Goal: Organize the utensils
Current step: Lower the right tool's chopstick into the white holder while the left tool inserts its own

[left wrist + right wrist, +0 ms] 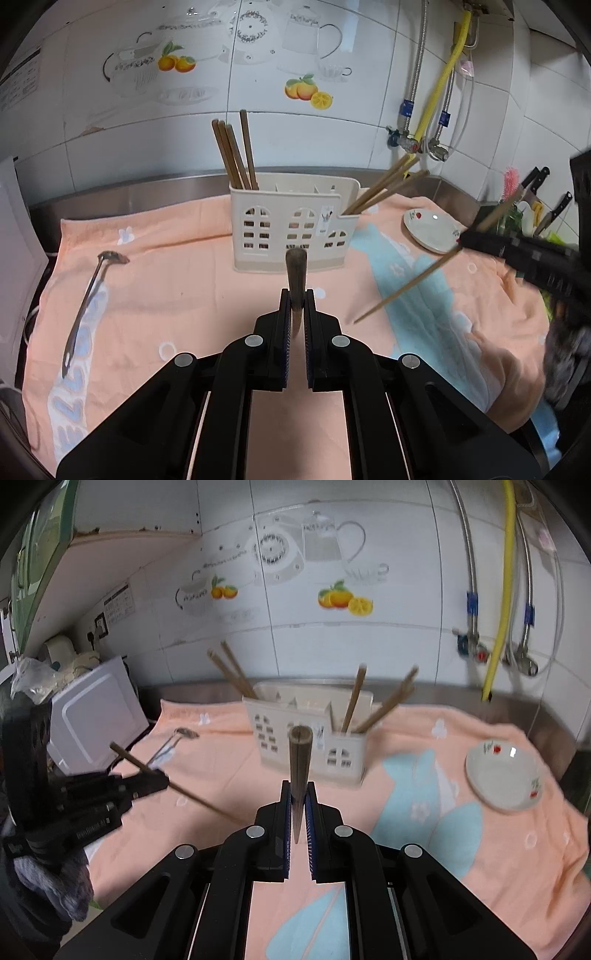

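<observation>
My left gripper (296,295) is shut on a wooden chopstick (295,269) that points forward at the cream utensil caddy (291,225). Several chopsticks (236,155) stand in the caddy's left end, and more lean out of its right end (384,188). My right gripper (298,786) is shut on a second chopstick (300,757), which aims at the caddy (273,734). Each gripper shows in the other's view, the right gripper (463,240) with its chopstick (406,282) slanting down, the left gripper (162,779) likewise. A metal spoon (88,295) lies on the towel at the left.
A peach and blue towel (184,288) covers the steel counter. A white saucer (432,229) sits right of the caddy. Knives (535,181) stand at the far right. A white appliance (92,716) stands at the left. Pipes and a yellow hose (506,590) hang on the tiled wall.
</observation>
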Tool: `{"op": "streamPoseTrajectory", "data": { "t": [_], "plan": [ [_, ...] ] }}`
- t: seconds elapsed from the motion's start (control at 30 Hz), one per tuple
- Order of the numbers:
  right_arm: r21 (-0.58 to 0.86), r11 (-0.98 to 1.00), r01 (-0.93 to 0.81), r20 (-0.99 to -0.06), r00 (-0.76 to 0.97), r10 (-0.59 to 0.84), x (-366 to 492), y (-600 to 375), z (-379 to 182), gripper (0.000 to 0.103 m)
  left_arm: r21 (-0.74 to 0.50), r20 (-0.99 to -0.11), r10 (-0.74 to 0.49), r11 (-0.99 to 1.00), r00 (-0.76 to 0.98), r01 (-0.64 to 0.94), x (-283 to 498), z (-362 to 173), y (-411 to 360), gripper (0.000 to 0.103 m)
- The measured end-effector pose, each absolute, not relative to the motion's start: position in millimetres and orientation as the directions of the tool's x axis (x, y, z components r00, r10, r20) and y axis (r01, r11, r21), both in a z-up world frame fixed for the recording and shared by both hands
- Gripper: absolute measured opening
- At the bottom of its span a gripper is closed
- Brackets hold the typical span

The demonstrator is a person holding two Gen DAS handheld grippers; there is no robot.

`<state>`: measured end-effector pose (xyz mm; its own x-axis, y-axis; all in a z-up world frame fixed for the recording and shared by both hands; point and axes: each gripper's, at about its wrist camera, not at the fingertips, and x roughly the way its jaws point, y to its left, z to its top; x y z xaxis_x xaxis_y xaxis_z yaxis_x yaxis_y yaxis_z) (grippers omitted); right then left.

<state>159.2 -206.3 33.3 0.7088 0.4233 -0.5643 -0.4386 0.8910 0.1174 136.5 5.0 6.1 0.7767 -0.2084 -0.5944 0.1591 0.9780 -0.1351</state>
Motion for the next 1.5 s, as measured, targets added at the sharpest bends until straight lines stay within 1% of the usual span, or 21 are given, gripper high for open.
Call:
{"op": "streamPoseTrajectory", "data": {
  "t": [0.33,0.5,0.6,0.87,1.1,1.3,1.5],
  "plan": [
    [0.09,0.898,-0.43,-0.502,0.759,0.414,207,-203,102,0.007,-0.13,-0.56,-0.229,0.974,0.796,0.188,156,35,9,0.005],
    [0.074,0.91,-0.409,-0.471,0.79,0.393,225,-203,121,0.007,-0.114,-0.524,-0.233,0.972,0.819,0.203,170,63,8,0.005],
    [0.037,0.925,-0.379,-0.458,0.816,0.353,237,-200,128,0.007,-0.095,-0.488,-0.232,0.973,0.841,0.212,179,86,5,0.005],
    [0.029,0.935,-0.353,-0.496,0.807,0.32,267,-197,116,0.007,-0.08,-0.394,-0.21,0.978,0.895,0.194,206,133,2,0.005],
    [0.035,0.93,-0.366,-0.536,0.779,0.327,281,-190,98,0.007,-0.064,-0.334,-0.176,0.984,0.926,0.164,230,149,-1,0.005],
    [0.028,0.925,-0.38,-0.563,0.759,0.329,288,-187,86,0.007,-0.072,-0.314,-0.156,0.988,0.937,0.14,249,146,1,0.005],
    [0.019,0.922,-0.386,-0.579,0.748,0.325,292,-184,78,0.007,-0.098,-0.337,-0.133,0.99,0.932,0.106,272,127,10,0.005]
  ]
}}
